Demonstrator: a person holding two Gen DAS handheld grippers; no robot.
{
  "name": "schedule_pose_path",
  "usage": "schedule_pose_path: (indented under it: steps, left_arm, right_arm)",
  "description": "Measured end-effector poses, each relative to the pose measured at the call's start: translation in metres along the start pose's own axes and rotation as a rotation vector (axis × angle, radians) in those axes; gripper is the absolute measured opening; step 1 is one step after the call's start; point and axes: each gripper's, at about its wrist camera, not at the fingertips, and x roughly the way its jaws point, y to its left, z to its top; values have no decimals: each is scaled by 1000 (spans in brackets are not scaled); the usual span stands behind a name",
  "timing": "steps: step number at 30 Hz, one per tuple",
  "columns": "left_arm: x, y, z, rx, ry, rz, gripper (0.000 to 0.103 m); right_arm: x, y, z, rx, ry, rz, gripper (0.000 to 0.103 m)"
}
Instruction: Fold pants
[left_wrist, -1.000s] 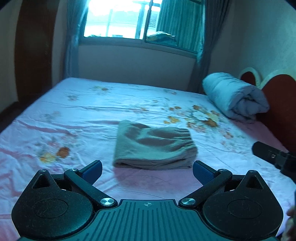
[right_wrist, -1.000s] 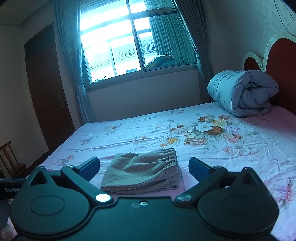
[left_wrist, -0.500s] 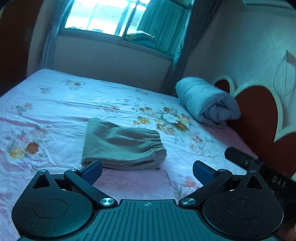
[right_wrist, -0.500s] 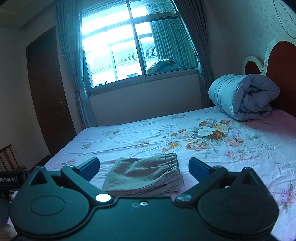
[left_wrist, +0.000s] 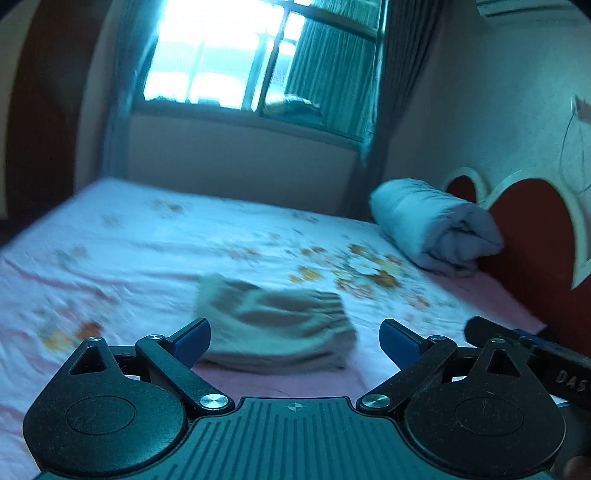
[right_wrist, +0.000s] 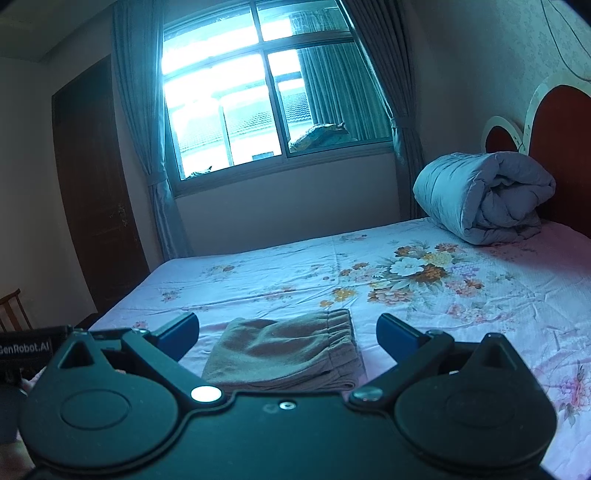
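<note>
So on the far left there's a dark wooden door (right_wrist: 92, 192), then the bright window (right_wrist: 266, 103) with curtains. The pants (right_wrist: 284, 350) are folded into a neat olive bundle on the floral bed (right_wrist: 480, 302), near edge, waistband on the right. Left gripper (left_wrist: 294, 334) has just been closing a touch but is spread wide, nothing between the jaws. Right gripper (right_wrist: 287, 330) is spread wide too, holding nothing. Rolled grey duvet (right_wrist: 484, 195) sits far right against the headboard (right_wrist: 561, 147)
</note>
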Motion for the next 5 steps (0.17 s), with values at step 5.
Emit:
schedule_pose_path:
  steps: [5]
  left_arm:
    - [-4,-3,1,26,-17,30,97]
  right_arm:
    - [1,-4,-3,12,12,-6,97]
